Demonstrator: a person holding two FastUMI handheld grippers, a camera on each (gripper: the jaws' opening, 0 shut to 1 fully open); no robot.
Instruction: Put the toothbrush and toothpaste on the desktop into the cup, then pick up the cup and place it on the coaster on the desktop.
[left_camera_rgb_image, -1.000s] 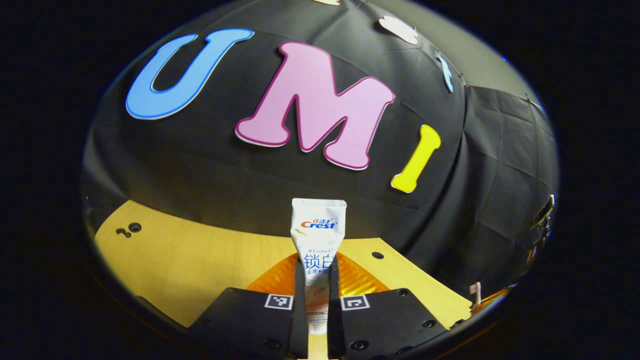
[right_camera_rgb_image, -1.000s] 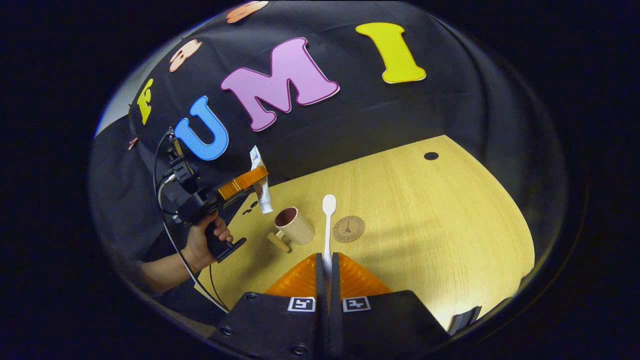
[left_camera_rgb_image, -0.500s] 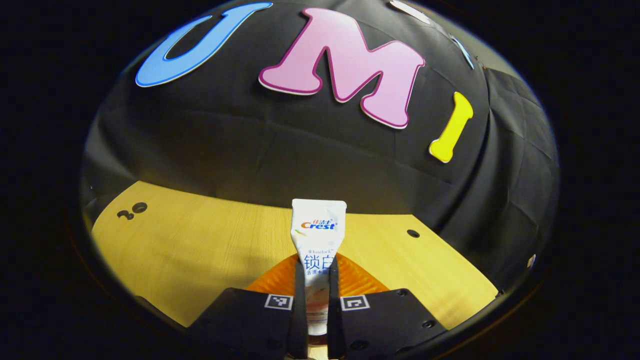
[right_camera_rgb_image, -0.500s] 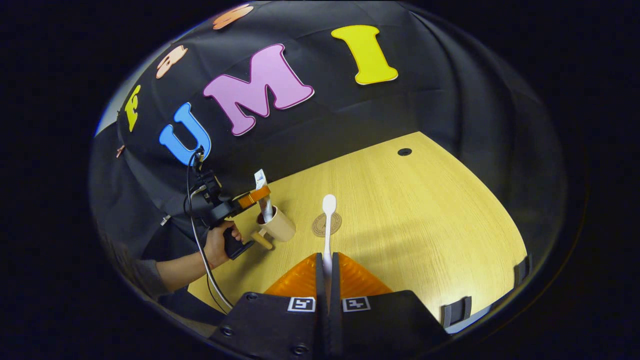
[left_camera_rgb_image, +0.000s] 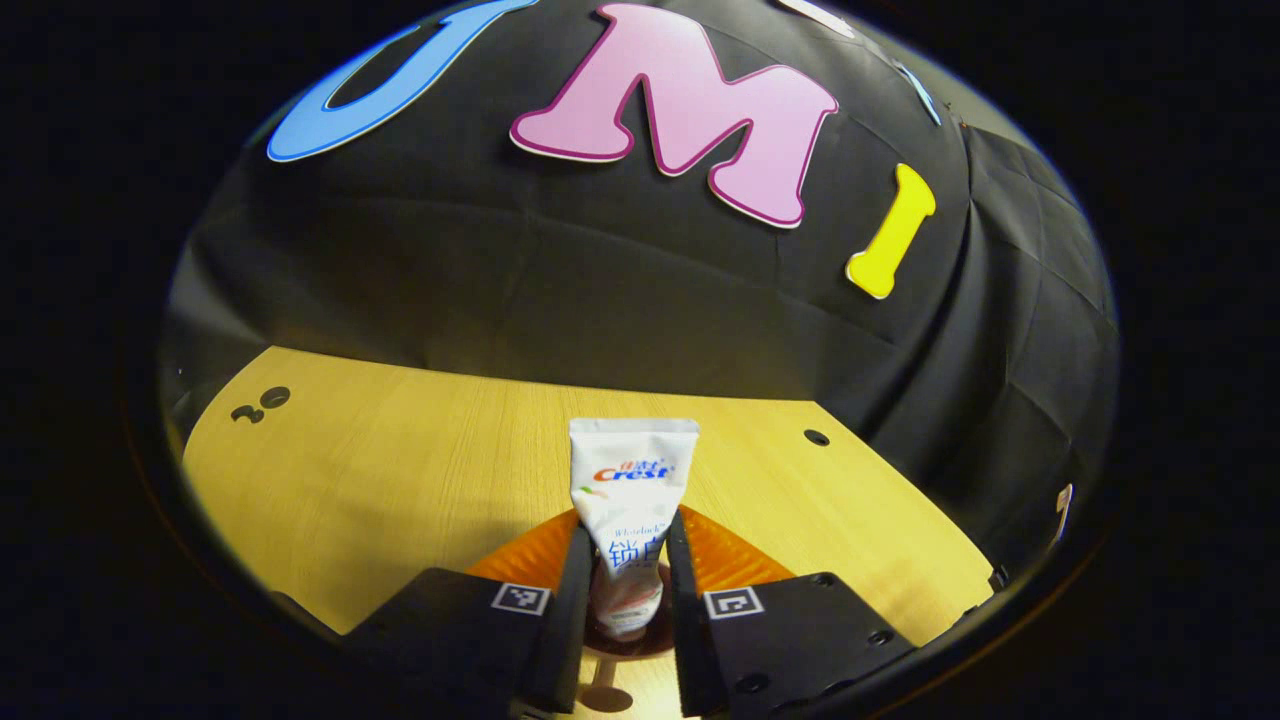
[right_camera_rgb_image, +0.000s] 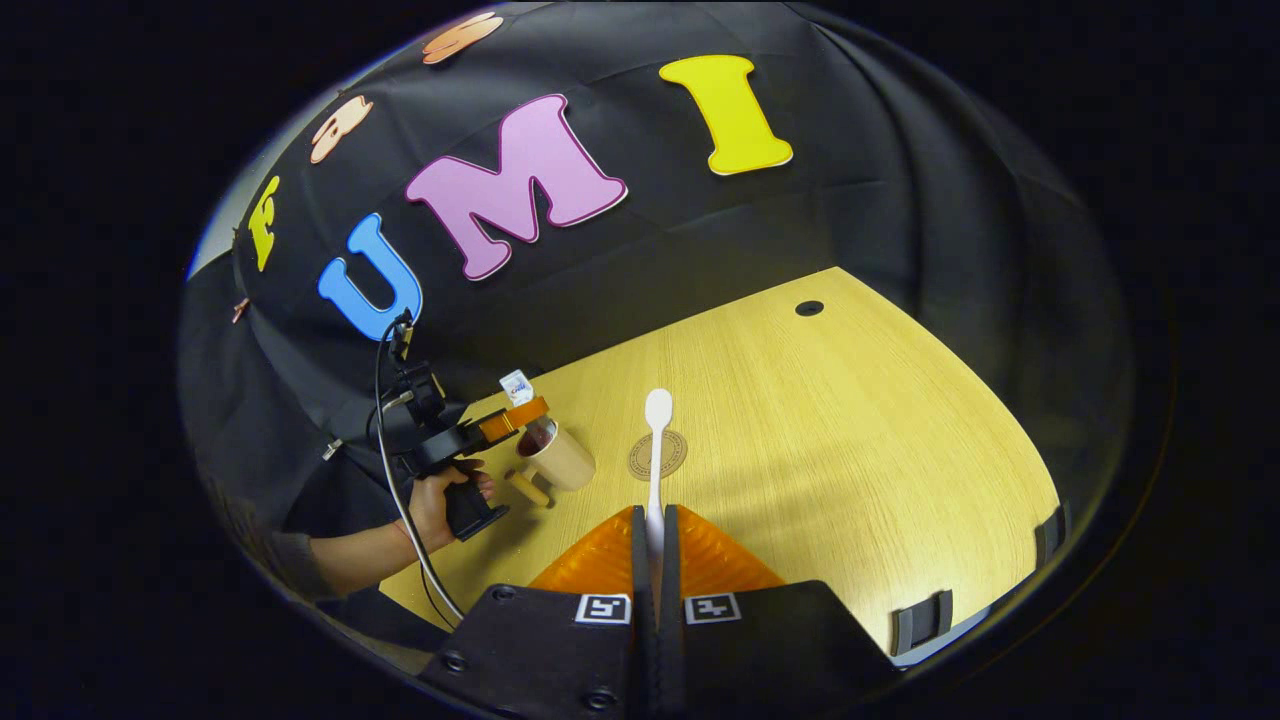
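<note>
In the left gripper view the left gripper (left_camera_rgb_image: 622, 600) has its fingers spread a little, standing just beside the toothpaste (left_camera_rgb_image: 630, 500) on either side; whether they touch it cannot be told. The tube stands upright between them, its lower end down in the cup (left_camera_rgb_image: 622, 645), whose dark rim shows below. In the right gripper view the cup (right_camera_rgb_image: 555, 458) stands on the desktop (right_camera_rgb_image: 850, 440) toward its left edge, handle pointing to the near edge, with the coaster (right_camera_rgb_image: 672, 455) near on its right. The right gripper (right_camera_rgb_image: 655, 560) is closed tight on the toothbrush (right_camera_rgb_image: 656, 440), which points forward, its head over the coaster.
</note>
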